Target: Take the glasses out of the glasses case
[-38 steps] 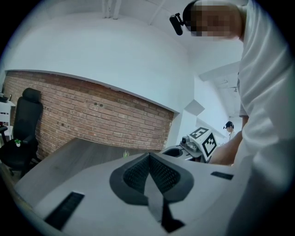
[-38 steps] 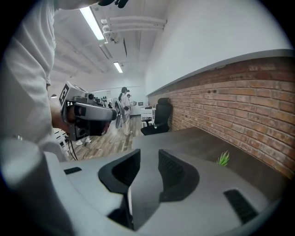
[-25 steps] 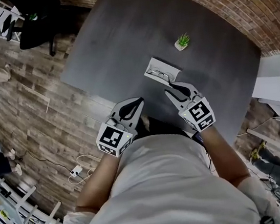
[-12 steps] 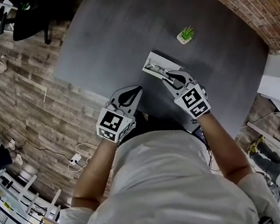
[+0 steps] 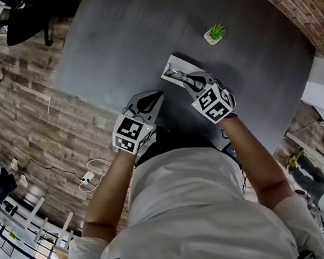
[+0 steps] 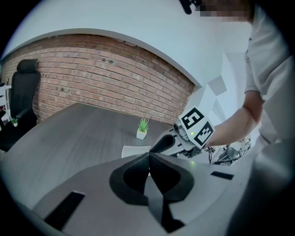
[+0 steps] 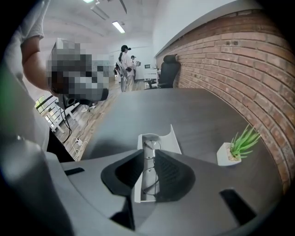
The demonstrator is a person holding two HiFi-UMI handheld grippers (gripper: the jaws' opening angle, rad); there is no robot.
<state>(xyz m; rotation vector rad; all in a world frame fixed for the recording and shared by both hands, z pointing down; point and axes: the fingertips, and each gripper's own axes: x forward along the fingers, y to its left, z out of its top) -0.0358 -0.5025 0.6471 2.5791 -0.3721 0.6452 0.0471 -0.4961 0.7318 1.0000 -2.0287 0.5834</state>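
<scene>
A white glasses case (image 5: 171,71) lies open on the dark grey table (image 5: 131,34), its lid (image 7: 170,140) turned up. Thin-framed glasses (image 7: 149,145) lie in its tray. My right gripper (image 5: 190,80) points steeply down over the near end of the case; its jaws (image 7: 148,155) are closing, and through the narrow gap I see the tray and the wire frame, with no pad pressing on them. My left gripper (image 5: 158,95) hovers left of the case near the table's front edge, jaws (image 6: 149,156) shut and empty. The case (image 6: 132,150) shows just beyond its tips.
A small green plant in a white pot (image 5: 214,33) stands beyond the case to the right, near the brick wall (image 5: 287,0). A black office chair (image 6: 23,92) sits at the table's far left. The table's front edge runs just below the left gripper.
Both grippers have sunk toward the table. The right one has come forward over the case's near end and its jaws have narrowed. The left one stays shut.
</scene>
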